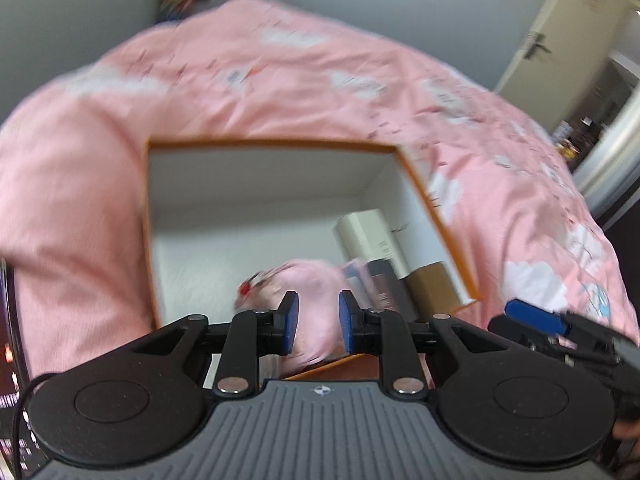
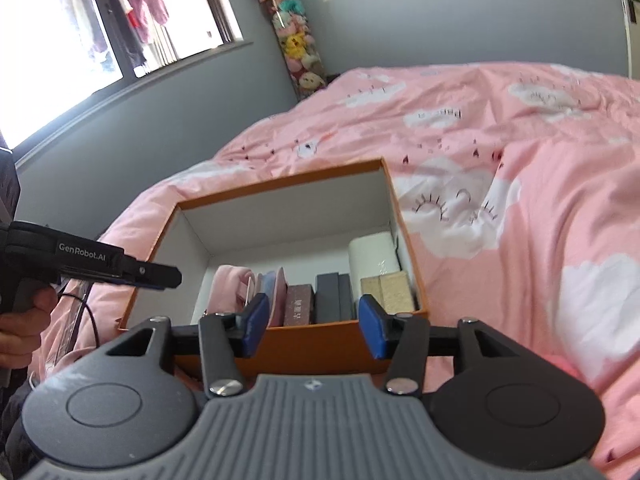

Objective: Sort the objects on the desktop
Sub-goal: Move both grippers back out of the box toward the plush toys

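Note:
An orange box with white inner walls sits open on the pink bed. Along its near wall lie a pink pouch, a maroon box, dark grey boxes, a white box and a tan box. My left gripper hovers over the pouch, pads apart with nothing between them; it also shows from the side at the box's left rim. My right gripper is open and empty before the box's front wall; its blue pad shows at the right edge.
A pink cloud-print duvet surrounds the box. A window and a tube of plush toys are at the back wall. A door stands at the far right. A person's hand grips the left tool.

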A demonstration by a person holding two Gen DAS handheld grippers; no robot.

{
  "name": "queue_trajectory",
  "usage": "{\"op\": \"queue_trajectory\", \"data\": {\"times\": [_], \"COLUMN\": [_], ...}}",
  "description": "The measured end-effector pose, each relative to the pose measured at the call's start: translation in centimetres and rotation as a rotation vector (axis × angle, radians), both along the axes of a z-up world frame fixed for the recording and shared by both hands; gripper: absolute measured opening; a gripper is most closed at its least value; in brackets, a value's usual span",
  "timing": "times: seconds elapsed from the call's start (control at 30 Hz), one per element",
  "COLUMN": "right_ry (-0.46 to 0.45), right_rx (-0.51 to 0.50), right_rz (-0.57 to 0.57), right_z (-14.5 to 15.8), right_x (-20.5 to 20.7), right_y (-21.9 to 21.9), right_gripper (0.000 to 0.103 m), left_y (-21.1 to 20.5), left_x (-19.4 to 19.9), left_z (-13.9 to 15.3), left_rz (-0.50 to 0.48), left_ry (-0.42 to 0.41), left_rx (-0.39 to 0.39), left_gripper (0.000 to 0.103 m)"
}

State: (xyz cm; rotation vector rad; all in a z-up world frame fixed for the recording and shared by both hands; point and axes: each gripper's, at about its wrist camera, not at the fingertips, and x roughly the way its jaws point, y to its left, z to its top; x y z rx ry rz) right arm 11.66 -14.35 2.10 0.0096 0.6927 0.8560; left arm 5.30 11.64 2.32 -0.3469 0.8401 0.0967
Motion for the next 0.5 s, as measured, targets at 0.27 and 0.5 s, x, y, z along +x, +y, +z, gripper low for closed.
{"op": "queue_trajectory", "data": {"times": [0.27,0.5], "right_ry": [-0.042,-0.001], "right_rx": [-0.025,-0.150], "right_rz": [-0.158,-0.247], "right_z": [1.6,0.3], "right_x": [-0.1,-0.6], "right_y": [-5.9,-9.8], "right_gripper": [0.053,0.053], "left_y": [-6.0,-10.5], "left_x": [-0.8,-0.5], "left_z": [1.3,-1.8], "left_rz": [-0.216,-0.360], "left_ry": [-0.054,0.062], "left_rx": [0.008,-0.011], "left_gripper": [0.028,0.038]}}
